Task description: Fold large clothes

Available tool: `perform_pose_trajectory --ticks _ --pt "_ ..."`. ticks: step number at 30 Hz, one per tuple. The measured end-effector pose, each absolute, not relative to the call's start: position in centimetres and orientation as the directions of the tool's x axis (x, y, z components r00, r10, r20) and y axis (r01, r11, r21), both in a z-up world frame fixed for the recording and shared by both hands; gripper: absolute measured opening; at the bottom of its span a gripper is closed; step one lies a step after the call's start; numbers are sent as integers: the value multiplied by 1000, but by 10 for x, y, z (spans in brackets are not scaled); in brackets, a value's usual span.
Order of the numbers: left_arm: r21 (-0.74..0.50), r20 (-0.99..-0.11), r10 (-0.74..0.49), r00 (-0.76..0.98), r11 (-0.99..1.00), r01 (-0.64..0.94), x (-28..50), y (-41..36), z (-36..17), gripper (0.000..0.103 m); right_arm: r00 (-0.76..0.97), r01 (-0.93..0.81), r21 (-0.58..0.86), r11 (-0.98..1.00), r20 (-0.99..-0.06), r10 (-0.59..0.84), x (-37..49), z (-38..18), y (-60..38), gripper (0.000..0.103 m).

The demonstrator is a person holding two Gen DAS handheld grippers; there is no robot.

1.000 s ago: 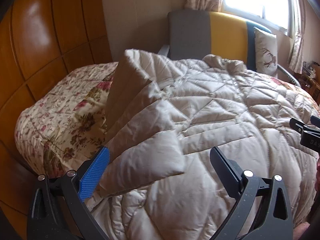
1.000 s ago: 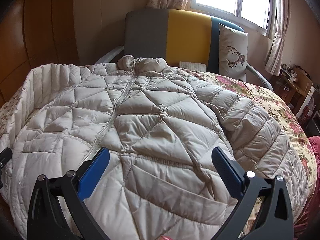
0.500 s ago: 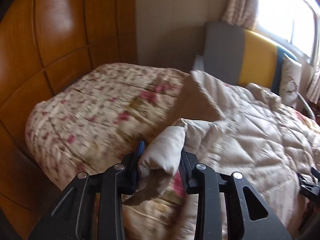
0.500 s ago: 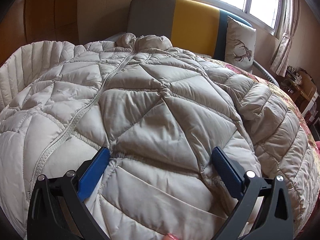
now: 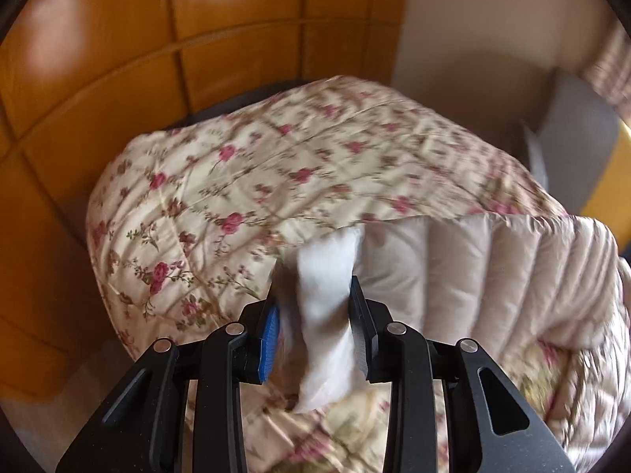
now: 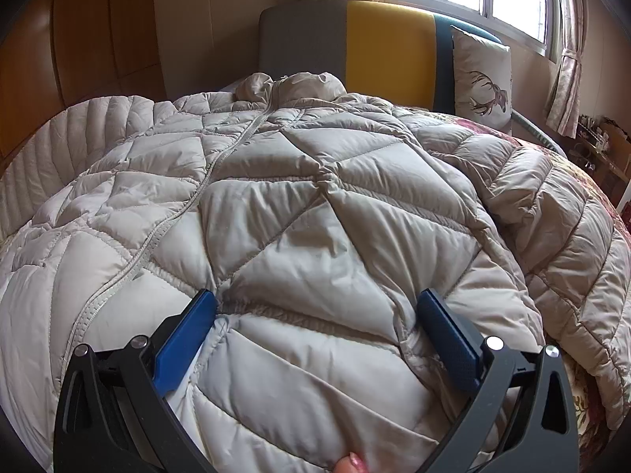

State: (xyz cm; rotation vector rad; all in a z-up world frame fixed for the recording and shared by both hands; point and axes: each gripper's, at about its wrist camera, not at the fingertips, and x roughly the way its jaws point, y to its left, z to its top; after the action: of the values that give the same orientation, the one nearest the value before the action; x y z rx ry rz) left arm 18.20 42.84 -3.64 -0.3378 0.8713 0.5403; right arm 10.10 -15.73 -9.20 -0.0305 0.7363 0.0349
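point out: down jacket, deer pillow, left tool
down jacket [image 6: 315, 205], right wrist view, quilted front panel.
deer pillow [image 6: 483, 79], right wrist view, printed face.
left tool [image 5: 315, 315], left wrist view, shut on a jacket edge.

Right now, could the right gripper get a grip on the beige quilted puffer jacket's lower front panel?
Probably yes. The right gripper is open, its blue pads straddling the beige quilted puffer jacket at its lower front panel, and nothing lies between them.

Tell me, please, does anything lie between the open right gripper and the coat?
Nothing visible does. The right gripper is open with the coat directly between and below its fingers. The left gripper is already shut on a coat edge.
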Motion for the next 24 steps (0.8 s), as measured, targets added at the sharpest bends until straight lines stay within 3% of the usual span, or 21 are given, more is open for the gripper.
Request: perform_pose_trajectory --ticks 1,2,4,8,11,14,16,20,22,24 --pt "-71 -796 309 521 807 -586 184 433 -40 39 740 -43 -18 999 -673 19 102 -92 -157 101" --pt "-71 -797 317 514 796 -601 185 436 -42 62 739 -43 -20 999 -674 18 102 -93 -157 101" --pt "-19 -800 389 457 745 -667 184 440 -44 94 735 -43 -20 999 -678 18 104 -93 -156 101" --pt "-79 -719 449 530 706 -704 162 430 -26 94 710 -49 13 999 -703 45 107 -89 -161 101" --pt "-67 -638 559 530 645 -761 143 414 -6 95 689 -60 84 995 -717 102 103 -79 -173 101" --pt "-144 -538 558 631 677 -722 124 384 15 95 728 -14 180 984 -673 133 85 -63 -200 101" --pt "-133 -476 555 682 721 -680 119 351 27 95 740 55 223 973 -663 110 72 -58 -224 101" --pt "-143 -434 384 815 864 -483 121 283 31 99 706 238 380 894 -700 110 51 -71 -286 101" --pt "-149 -458 238 857 929 -338 126 246 22 99 692 323 456 829 -712 121 45 -82 -319 101" --pt "-167 -489 94 867 966 -199 129 212 8 99 734 326 547 771 -661 159 40 -84 -348 101"
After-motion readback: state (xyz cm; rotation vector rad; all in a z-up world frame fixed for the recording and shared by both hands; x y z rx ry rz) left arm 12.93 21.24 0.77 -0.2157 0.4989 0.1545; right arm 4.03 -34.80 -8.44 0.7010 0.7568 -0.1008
